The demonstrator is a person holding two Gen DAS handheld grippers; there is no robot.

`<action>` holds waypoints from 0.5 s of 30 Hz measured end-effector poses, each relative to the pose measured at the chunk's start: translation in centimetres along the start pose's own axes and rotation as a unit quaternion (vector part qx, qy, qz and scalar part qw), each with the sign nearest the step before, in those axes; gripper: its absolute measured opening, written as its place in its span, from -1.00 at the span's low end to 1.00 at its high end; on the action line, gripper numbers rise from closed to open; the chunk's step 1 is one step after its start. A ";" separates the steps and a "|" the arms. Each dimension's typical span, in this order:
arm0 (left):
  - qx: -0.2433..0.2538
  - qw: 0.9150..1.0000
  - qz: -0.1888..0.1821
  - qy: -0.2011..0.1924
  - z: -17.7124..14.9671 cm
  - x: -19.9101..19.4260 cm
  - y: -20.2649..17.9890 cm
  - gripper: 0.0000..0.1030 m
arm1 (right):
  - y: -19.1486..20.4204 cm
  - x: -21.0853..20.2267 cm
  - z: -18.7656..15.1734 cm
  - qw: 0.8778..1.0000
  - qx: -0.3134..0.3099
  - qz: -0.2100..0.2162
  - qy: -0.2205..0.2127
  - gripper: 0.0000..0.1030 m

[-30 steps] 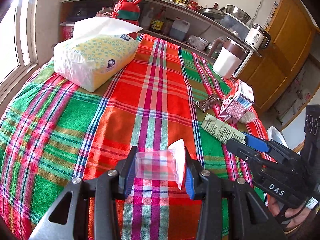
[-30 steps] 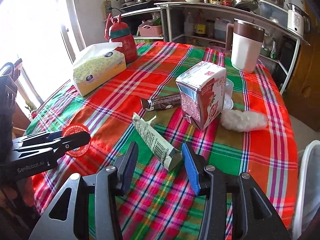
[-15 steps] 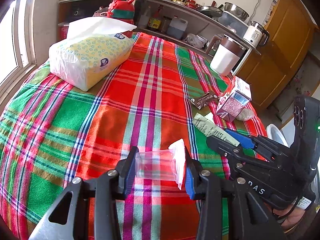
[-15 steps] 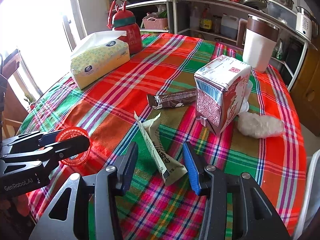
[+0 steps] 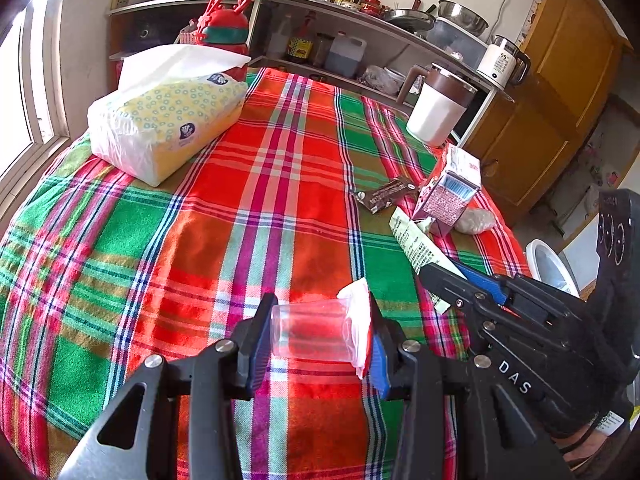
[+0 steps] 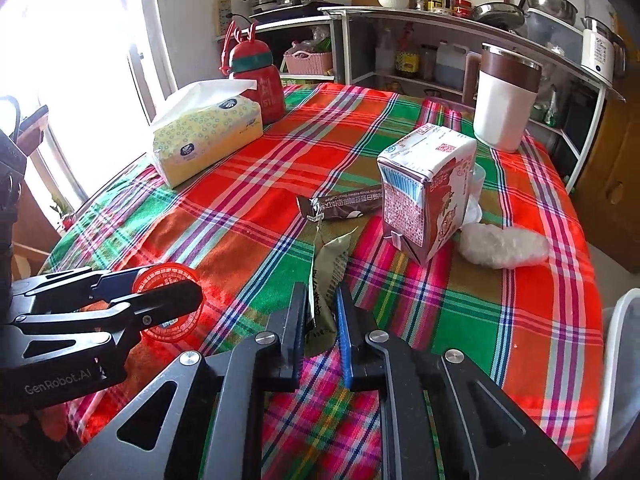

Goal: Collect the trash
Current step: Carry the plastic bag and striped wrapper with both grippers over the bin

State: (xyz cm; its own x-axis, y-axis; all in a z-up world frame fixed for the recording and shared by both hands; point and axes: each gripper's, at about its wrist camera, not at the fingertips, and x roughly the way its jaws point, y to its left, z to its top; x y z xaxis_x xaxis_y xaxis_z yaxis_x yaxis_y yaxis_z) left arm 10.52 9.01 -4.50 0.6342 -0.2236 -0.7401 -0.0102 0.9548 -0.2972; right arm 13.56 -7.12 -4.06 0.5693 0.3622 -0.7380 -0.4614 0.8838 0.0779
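Left tool [image 5: 318,336] clenched on a clear plastic cup with torn red-and-white foil lid [image 5: 316,334], held above the plaid tabletop [image 5: 248,200]. Right tool [image 6: 322,320] closing around the near end of a pale green printed sachet wrapper [image 6: 330,276], just in front of the pink-and-white milk carton [image 6: 426,192]. Best pinched low and square, then lifted straight up, clear of carton and brown snack wrapper [image 6: 340,208] just left of it.

"DAS" on right tool [image 5: 460,280], "GenRobot.AI" on left tool [image 6: 160,300]
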 end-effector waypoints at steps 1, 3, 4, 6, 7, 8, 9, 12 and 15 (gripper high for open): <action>0.001 1.000 -0.001 -0.001 0.0 -0.1 -0.2 -0.17 | -0.1 -0.3 -0.1 1.000 0.003 0.002 -0.002 -0.72; 0.005 1.000 -0.004 -0.003 0.0 -0.3 -0.6 -0.17 | -0.3 -0.8 -0.3 1.000 0.010 0.004 -0.008 -0.72; 0.007 1.000 -0.004 -0.004 0.0 -0.4 -0.8 -0.17 | -0.4 -1.1 -0.4 1.000 0.015 0.006 -0.011 -0.72; 0.009 1.000 -0.004 -0.005 -0.1 -0.6 -1.2 -0.17 | -0.6 -1.7 -0.6 1.000 0.022 0.009 -0.017 -0.72; 0.011 1.000 -0.005 -0.005 -0.1 -0.7 -1.5 -0.17 | -0.8 -1.9 -0.7 0.999 0.025 0.010 -0.019 -0.72; 0.013 1.000 -0.005 -0.006 -0.2 -0.8 -1.7 -0.17 | -0.9 -2.2 -0.9 0.999 0.030 0.010 -0.022 -0.72; 0.015 1.000 -0.006 -0.006 -0.2 -0.8 -2.0 -0.17 | -1.1 -2.5 -1.0 0.999 0.033 0.009 -0.023 -0.72; 0.024 1.000 -0.007 -0.007 -0.2 -1.0 -2.9 -0.17 | -1.7 -3.3 -1.4 0.999 0.042 0.007 -0.030 -0.72; 0.032 0.999 -0.008 -0.008 -0.2 -1.1 -3.9 -0.17 | -2.7 -4.1 -1.8 0.998 0.055 0.005 -0.035 -0.72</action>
State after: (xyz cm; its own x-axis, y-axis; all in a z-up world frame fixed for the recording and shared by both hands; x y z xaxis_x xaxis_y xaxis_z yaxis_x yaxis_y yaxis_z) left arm 9.67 5.47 -2.67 0.6460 -0.2371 -0.7256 0.0495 0.9615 -0.2702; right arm 11.24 -11.49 -2.43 0.6133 0.3881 -0.6879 -0.3921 0.9057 0.1614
